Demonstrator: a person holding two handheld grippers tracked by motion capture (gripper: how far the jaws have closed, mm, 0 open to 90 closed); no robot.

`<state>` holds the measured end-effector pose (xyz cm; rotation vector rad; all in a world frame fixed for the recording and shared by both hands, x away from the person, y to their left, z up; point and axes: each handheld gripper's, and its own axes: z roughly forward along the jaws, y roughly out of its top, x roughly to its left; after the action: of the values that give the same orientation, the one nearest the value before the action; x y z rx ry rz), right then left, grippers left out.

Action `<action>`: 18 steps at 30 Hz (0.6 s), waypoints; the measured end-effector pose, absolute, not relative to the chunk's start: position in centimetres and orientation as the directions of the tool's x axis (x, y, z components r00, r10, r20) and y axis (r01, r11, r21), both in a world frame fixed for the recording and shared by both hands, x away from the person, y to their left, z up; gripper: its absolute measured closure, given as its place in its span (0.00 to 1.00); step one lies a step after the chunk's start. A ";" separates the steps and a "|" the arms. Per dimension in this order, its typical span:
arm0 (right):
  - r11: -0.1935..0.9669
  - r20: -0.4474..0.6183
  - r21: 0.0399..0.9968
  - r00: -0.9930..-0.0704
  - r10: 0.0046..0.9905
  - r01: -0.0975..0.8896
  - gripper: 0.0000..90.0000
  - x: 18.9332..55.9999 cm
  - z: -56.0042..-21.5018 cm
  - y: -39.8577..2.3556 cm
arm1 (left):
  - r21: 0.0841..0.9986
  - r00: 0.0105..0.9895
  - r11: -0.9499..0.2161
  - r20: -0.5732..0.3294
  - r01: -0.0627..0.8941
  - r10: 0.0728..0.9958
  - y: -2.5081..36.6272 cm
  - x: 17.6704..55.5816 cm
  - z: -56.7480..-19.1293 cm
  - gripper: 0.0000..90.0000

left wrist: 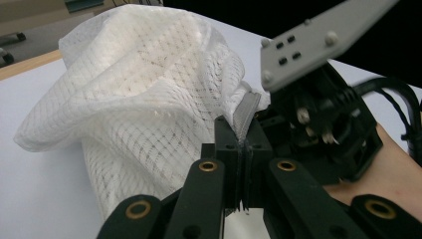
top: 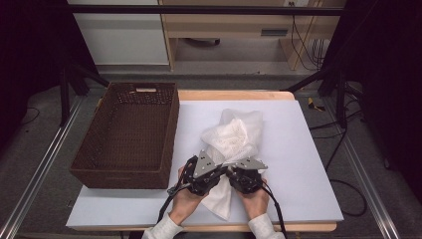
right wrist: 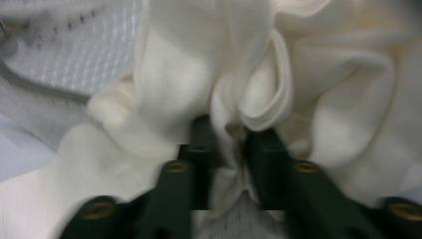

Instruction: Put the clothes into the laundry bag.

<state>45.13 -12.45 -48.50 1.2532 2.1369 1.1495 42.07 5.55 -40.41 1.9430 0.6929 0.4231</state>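
Tongs: left tongs (left wrist: 242, 149) were clamped on the mesh bag's (left wrist: 139, 94) zipper edge; right tongs (right wrist: 226, 144) pinched cream cloth (right wrist: 318, 99).
Risk: cloth could've snagged the zipper, or slipped from that thin pinch.

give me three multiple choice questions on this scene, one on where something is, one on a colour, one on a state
1. Where does the wicker basket stand relative to the white mesh bag?
A. to its left in the high view
B. to its right in the high view
C. on top of it

2. What colour is the basket?
A. white
B. dark brown
C. blue

3. How does the left gripper stand?
A. jaws wide open above the table
B. shut on the grey edge strip of the mesh bag
C. shut on the basket rim

Answers:
1 A, in the high view the basket sits at the table's left side and the bag at the middle.
2 B, its weave is dark brown all over.
3 B, in the left gripper view the jaws meet with the grey strip pinched between them.
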 end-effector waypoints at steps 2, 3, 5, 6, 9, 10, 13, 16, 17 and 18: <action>0.227 0.087 0.824 -0.512 0.854 0.519 0.89 45.5 -48.0 -12.4 | 0.896 0.780 -0.345 -0.002 0.279 0.626 5.6 41.9 -40.2 0.97; 0.223 0.081 0.840 -0.520 0.850 0.495 0.89 45.5 -47.6 -12.3 | 0.896 0.780 -0.347 0.001 0.276 0.625 5.7 41.8 -40.1 0.97; 0.185 0.104 0.863 -0.523 0.846 0.471 0.90 45.7 -47.0 -12.3 | 0.899 0.792 -0.330 -0.029 0.287 0.610 5.8 41.7 -39.8 0.97; 0.158 0.113 0.879 -0.519 0.848 0.450 0.90 45.9 -46.6 -12.2 | 0.900 0.795 -0.328 -0.031 0.286 0.606 5.8 41.5 -39.5 0.98; 0.101 0.125 0.903 -0.478 0.869 0.418 0.90 47.0 -46.3 -12.2 | 0.904 0.807 -0.341 -0.008 0.258 0.590 5.7 40.5 -38.6 0.98; 0.076 0.132 0.910 -0.460 0.878 0.407 0.91 47.4 -46.3 -12.2 | 0.903 0.807 -0.351 0.008 0.248 0.591 5.7 40.1 -38.4 0.98; 0.058 0.092 0.926 -0.373 0.923 0.372 0.91 48.3 -46.8 -11.9 | 0.897 0.810 -0.368 0.020 0.245 0.587 5.7 39.8 -38.3 0.98; 0.078 0.050 0.917 -0.307 0.950 0.390 0.90 49.3 -47.8 -11.7 | 0.897 0.805 -0.356 -0.001 0.263 0.594 6.0 40.4 -38.9 0.98; 0.096 0.036 0.915 -0.317 0.948 0.391 0.88 49.4 -48.0 -11.6 | 0.898 0.806 -0.350 -0.008 0.267 0.592 6.2 40.6 -39.1 0.98; 0.100 0.043 0.910 -0.330 0.943 0.403 0.86 49.4 -48.1 -11.6 | 0.897 0.804 -0.348 -0.013 0.271 0.594 6.4 40.9 -39.3 0.98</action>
<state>49.43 -11.62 -48.05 1.3165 1.8027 1.2009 40.92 6.35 -39.31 1.9440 0.6489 0.3872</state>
